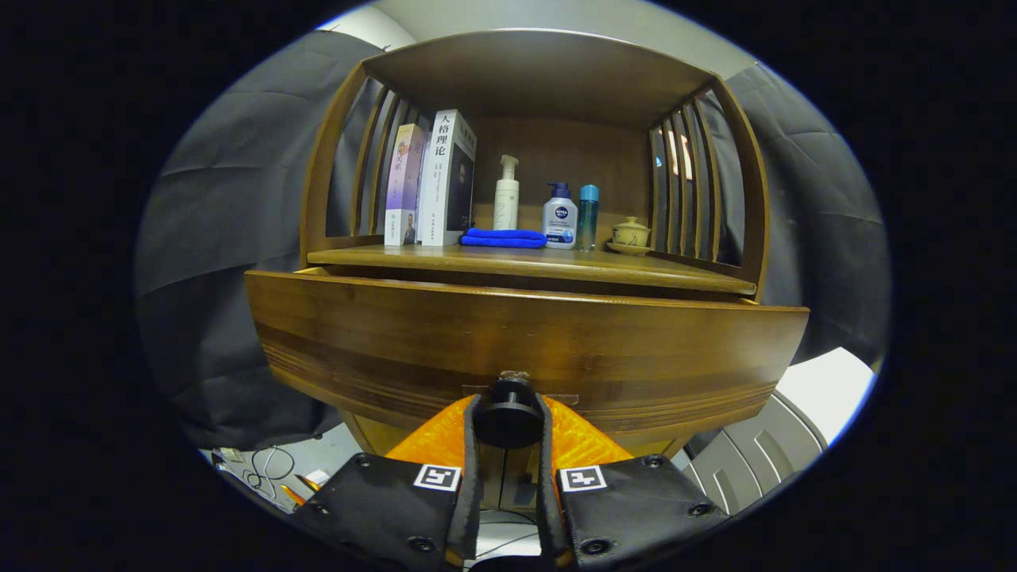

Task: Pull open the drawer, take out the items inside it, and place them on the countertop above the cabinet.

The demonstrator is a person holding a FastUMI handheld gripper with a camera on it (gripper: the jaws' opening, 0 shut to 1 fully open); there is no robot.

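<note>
inside of the brown wooden drawer [524, 342] hidden behind its own front panel; contents cannot be told. round black knob [508, 413] partly covered on both sides by the tongs [508, 425] closed against it. blue folded cloth [504, 237] on the counter [675, 272] hides the base of the white pump bottle [506, 195]. small print on the two upright books [433, 183] too fine to tell.

Upper left of centre, the white book [445, 179] has 人格理论 printed down its spine. At bottom centre, square black-and-white code markers [436, 477] sit on the gripper [508, 413], whose fingers clamp the drawer knob [508, 421].
</note>
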